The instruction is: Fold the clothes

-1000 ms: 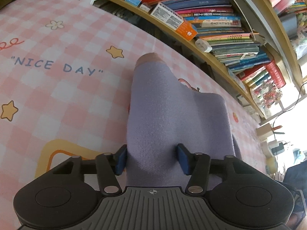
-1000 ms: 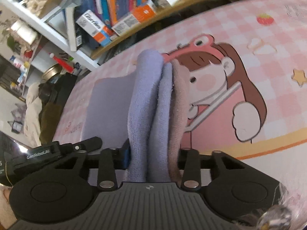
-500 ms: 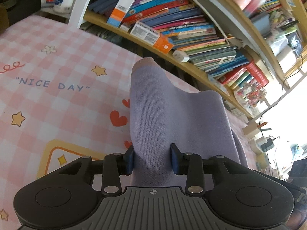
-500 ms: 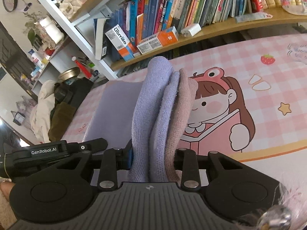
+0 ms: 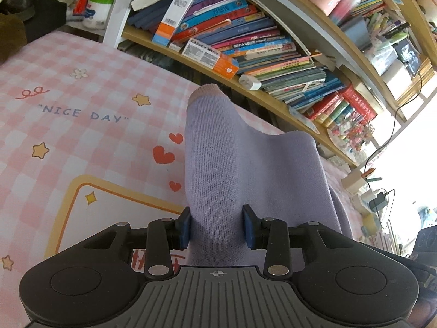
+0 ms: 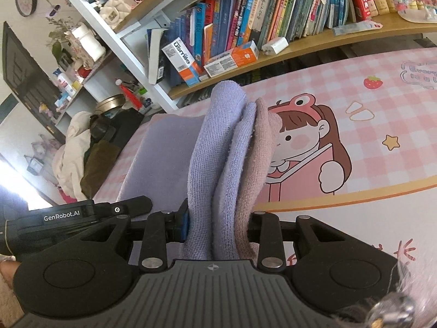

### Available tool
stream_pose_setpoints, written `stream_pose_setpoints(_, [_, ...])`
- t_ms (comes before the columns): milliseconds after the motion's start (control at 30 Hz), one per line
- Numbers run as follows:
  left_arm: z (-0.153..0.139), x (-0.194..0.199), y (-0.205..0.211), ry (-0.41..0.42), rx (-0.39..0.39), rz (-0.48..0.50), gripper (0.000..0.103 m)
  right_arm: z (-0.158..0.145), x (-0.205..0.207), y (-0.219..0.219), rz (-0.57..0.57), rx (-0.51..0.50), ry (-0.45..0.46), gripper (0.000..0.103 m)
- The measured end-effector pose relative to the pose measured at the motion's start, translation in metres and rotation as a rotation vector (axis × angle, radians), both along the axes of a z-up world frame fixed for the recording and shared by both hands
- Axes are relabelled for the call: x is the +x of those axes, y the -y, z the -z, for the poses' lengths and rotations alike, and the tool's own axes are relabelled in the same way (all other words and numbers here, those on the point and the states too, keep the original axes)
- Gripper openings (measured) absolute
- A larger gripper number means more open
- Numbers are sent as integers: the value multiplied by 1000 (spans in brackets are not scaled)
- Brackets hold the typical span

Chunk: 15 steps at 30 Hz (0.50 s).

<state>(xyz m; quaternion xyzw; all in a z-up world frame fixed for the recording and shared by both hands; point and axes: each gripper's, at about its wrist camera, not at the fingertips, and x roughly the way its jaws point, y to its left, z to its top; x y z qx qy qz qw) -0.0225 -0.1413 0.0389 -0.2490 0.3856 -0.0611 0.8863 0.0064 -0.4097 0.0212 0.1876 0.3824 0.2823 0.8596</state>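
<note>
Both the left gripper (image 5: 216,227) and the right gripper (image 6: 217,228) clamp the lilac knit garment (image 5: 232,164), apparently lifted, bookshelf (image 5: 273,93) at twelve o'clock.

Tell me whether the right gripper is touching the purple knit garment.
Touching. The right wrist view shows the right gripper clamped on bunched folds of the purple knit garment, fabric filling the space between its fingers.

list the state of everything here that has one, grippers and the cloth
left gripper: shut on the purple garment
right gripper: shut on a bunched edge of the purple garment
purple garment: held up off the pink checked cover by both grippers, several layers gathered in the right one
orange-and-white box: lying flat on the shelf
</note>
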Motion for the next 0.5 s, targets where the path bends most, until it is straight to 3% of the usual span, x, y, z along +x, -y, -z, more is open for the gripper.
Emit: stream_pose_setpoints(500, [-8,-3,-6,21,13,22,36,-5,-10,-10,24,-4,21,29])
